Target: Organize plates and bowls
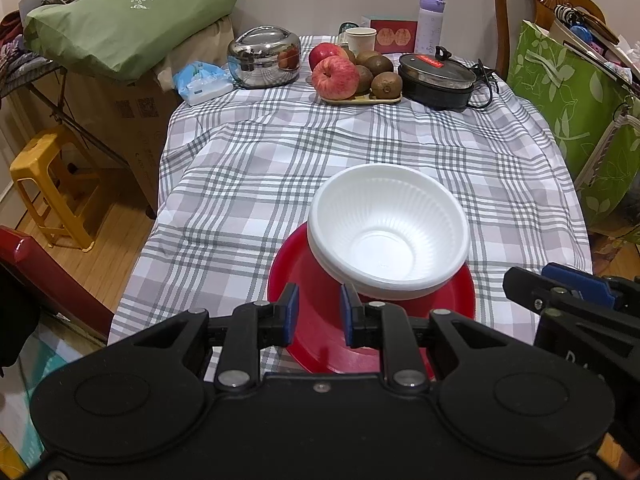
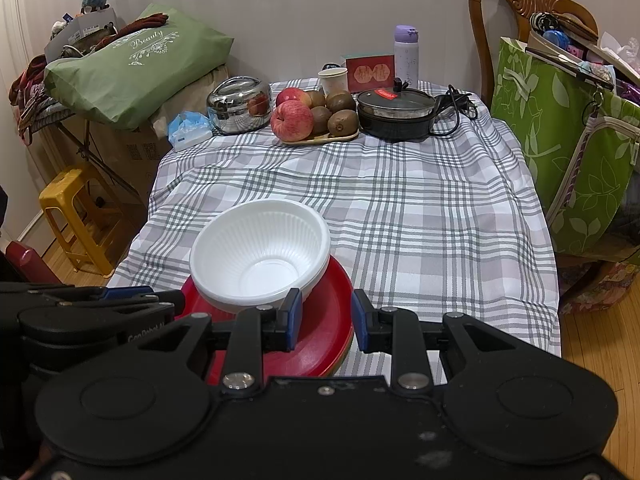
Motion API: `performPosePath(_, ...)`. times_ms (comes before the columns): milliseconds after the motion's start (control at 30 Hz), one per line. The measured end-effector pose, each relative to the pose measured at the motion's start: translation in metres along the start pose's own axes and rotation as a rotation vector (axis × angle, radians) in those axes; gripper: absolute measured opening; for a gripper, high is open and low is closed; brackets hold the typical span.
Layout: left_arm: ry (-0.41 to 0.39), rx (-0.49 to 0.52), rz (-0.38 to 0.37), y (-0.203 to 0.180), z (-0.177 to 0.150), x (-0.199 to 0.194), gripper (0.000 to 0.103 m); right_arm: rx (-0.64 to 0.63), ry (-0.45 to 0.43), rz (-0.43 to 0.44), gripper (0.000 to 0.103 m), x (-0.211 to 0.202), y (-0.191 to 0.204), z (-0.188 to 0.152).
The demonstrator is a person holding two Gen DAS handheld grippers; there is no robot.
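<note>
Both grippers, left gripper and right gripper, hover with fingers slightly apart, holding nothing. Stacked white bowls sit on red plates at the near tabletop edge. Bowls look light and easily crushed, so I would take the rim gently.

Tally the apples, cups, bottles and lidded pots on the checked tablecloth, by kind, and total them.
Apples: 2
Paper cups: 1
Bottles: 1
Lidded pots: 2, the steel pot and the black electric pot
Total: 6
</note>
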State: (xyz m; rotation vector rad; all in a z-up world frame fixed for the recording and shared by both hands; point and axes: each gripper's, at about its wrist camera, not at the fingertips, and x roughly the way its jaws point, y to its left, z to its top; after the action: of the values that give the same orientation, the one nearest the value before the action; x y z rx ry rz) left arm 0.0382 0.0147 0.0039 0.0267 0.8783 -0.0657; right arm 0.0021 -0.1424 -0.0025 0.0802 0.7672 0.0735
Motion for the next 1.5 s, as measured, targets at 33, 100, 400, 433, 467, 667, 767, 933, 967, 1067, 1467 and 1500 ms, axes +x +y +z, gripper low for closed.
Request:
performPosePath(33, 0.0, -0.001, -0.001, -0.0001, -0.0001, 0.0, 0.028, 0.0, -0.001, -0.001, 0.029, -0.0001, 0.0001, 0.0)
performPosePath(100, 0.003, 0.0, -0.001, -0.0002, -0.0002, 0.0004, 0.028, 0.001, 0.0, -0.001, 0.029, 0.0, 0.0001, 0.0)
performPosePath(400, 0.007, 0.001, 0.001, -0.0008, -0.002, 0.001, 0.028, -0.001, 0.002, -0.001, 0.029, 0.0007, -0.0006, -0.001)
performPosePath(433, 0.008, 0.002, 0.001, -0.0008, -0.0017, 0.001, 0.028, -0.001, 0.002, -0.001, 0.029, 0.001, -0.0006, -0.0007)
performPosePath(467, 0.007, 0.001, 0.001, -0.0007, -0.0017, 0.0008, 0.028, -0.001, 0.002, -0.001, 0.029, 0.001, -0.0006, -0.0007)
performPosePath(667, 0.004, 0.006, 0.008, 0.0002, -0.0011, 0.0008, 0.028, -0.002, 0.003, -0.002, 0.029, 0.001, -0.0004, -0.0001)
performPosePath(767, 0.007, 0.004, 0.007, 0.0006, -0.0007, 0.0011, 0.028, -0.002, 0.003, -0.001, 0.029, 0.001, -0.0004, -0.0001)
performPosePath(933, 0.007, 0.005, 0.007, 0.0009, 0.0, 0.001, 0.028, -0.002, 0.006, -0.002, 0.029, 0.0013, -0.0005, 0.0006)
performPosePath(967, 0.006, 0.004, 0.007, 0.0011, -0.0001, 0.0011, 0.028, -0.002, 0.006, -0.002, 0.029, 0.0014, -0.0007, 0.0009)
performPosePath(1067, 0.008, 0.005, 0.008, 0.0007, 0.0002, 0.0012, 0.028, -0.003, 0.007, -0.003, 0.029, 0.0014, -0.0008, 0.0012)
performPosePath(1467, 0.01, 0.01, 0.008, -0.0004, -0.0005, 0.0004, 0.028, -0.002, 0.008, -0.002, 0.029, 0.0016, -0.0018, 0.0012)
performPosePath(1500, 0.01, 0.009, 0.007, -0.0002, -0.0005, 0.0001, 0.028, -0.002, 0.009, -0.002, 0.029, 0.0016, -0.0019, 0.0013)
